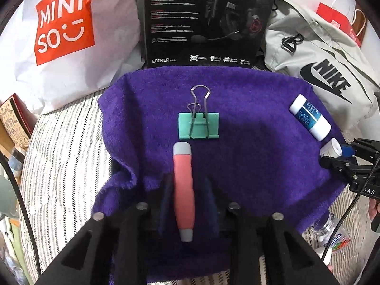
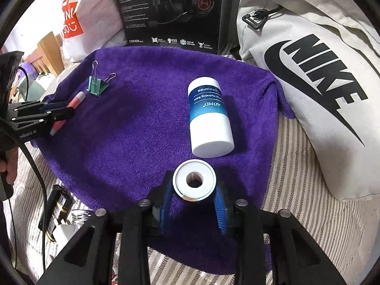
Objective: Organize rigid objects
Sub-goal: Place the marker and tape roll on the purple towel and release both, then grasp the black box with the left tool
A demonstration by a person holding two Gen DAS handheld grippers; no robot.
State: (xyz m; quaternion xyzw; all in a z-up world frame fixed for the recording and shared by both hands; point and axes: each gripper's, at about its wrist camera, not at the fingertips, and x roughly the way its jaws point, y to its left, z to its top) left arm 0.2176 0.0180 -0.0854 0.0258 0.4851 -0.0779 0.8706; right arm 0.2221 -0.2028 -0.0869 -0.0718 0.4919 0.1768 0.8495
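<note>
The left hand-held gripper [image 1: 184, 201] pinches the pen [image 1: 184, 190] lengthwise, likely to line it beside the clip [image 1: 199, 125]. The right hand-held gripper [image 2: 194, 190] pinches a white roll [image 2: 194, 181], end-on, near the tube [image 2: 209, 116] on the towel [image 2: 133, 123].

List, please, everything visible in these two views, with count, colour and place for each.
towel: one, purple, spread on the striped cover.
binder clip: one, green, mid-towel.
pen-like stick: one, pink with grey ends, between the left jaws.
balm tube: one, white and blue, lying on the towel.
round container: one, white, between the right jaws.
headset box: one, black, behind the towel.
Miniso bag: one, white and red, far left.
Nike bag: one, pale grey, right.
left gripper: black, blue pads.
right gripper: black, blue pads.
</note>
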